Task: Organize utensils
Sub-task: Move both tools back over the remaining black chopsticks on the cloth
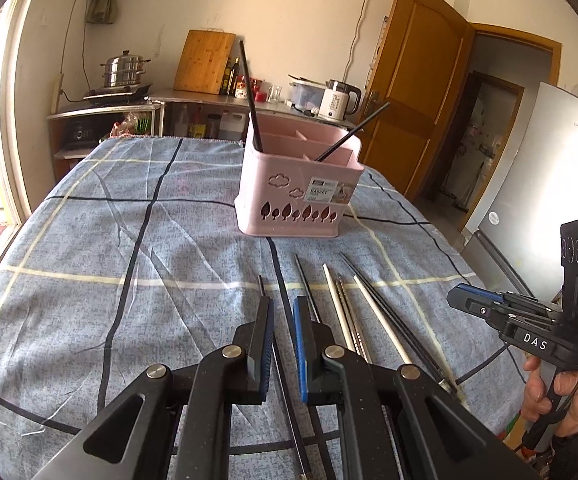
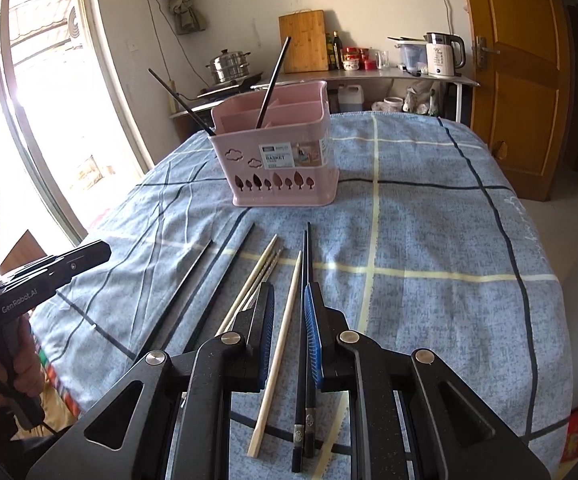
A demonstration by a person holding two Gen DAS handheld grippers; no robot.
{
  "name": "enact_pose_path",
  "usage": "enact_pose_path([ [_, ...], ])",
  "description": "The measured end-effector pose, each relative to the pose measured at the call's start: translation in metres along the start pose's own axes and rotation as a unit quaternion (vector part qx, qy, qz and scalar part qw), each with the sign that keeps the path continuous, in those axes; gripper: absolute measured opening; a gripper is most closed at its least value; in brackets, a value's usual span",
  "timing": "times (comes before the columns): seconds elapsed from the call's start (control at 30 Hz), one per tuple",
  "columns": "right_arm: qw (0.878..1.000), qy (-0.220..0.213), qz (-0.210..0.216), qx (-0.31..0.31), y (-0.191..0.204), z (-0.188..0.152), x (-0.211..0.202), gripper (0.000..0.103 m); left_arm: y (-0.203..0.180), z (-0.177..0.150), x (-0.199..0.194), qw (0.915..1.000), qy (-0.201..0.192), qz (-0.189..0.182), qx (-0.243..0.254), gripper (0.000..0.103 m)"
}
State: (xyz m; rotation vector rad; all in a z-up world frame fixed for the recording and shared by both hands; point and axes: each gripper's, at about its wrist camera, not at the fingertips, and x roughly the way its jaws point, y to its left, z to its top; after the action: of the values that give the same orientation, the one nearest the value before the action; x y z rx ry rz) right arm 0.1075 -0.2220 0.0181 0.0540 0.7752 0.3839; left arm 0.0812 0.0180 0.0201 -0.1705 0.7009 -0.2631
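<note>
A small kitchen with a steamer pot (image 1: 123,70), a kettle (image 1: 339,99) and a wooden door (image 1: 413,76) lies behind the desk (image 1: 89,240), which is covered in a blue checked cloth. In the left wrist view, the pink basket (image 1: 295,196) stands toward the far middle of the desk with two black chopsticks (image 1: 251,96) leaning in its compartments. The left claw (image 1: 283,320) is open, hanging low over the near edge with one black chopstick (image 1: 289,400) lying on the cloth between its fingers, not yet pinched. The remaining loose chopsticks (image 1: 369,312) fan out just to its right, and the right claw (image 1: 485,308) is seen from the side nearby. In the right wrist view, the basket (image 2: 277,160) sits ahead, and the right claw (image 2: 289,312) is open above the near edge, straddling a pale wooden chopstick (image 2: 277,360) and a dark pair (image 2: 305,360) lying side by side. The left claw (image 2: 61,268) shows at the left edge. To pick well, I judge each claw should centre on a single stick, come down until the pads flank it near its middle, close squarely so it cannot swivel, then lift clear before carrying it over a basket compartment.
</note>
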Motion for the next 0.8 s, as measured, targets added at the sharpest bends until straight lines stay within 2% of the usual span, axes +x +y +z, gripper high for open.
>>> enact_pose_path([
  [0.1, 1.0, 0.012, 0.0, 0.002, -0.003, -0.003, 0.01, 0.016, 0.002, -0.006, 0.013, 0.9998, 0.017, 0.004, 0.001, 0.013],
  [0.33, 0.999, 0.049, -0.005, 0.004, -0.013, -0.008, 0.041, 0.016, 0.008, -0.014, 0.047, 0.9982, 0.06, 0.007, -0.002, 0.014],
  [0.7, 0.996, 0.085, -0.006, -0.003, -0.017, -0.007, 0.076, 0.016, 0.012, -0.015, 0.075, 0.9963, 0.086, 0.004, -0.008, 0.018],
  [0.8, 0.997, 0.083, -0.008, -0.003, -0.02, -0.006, 0.077, 0.016, 0.013, -0.015, 0.08, 0.9958, 0.091, 0.004, -0.009, 0.018],
])
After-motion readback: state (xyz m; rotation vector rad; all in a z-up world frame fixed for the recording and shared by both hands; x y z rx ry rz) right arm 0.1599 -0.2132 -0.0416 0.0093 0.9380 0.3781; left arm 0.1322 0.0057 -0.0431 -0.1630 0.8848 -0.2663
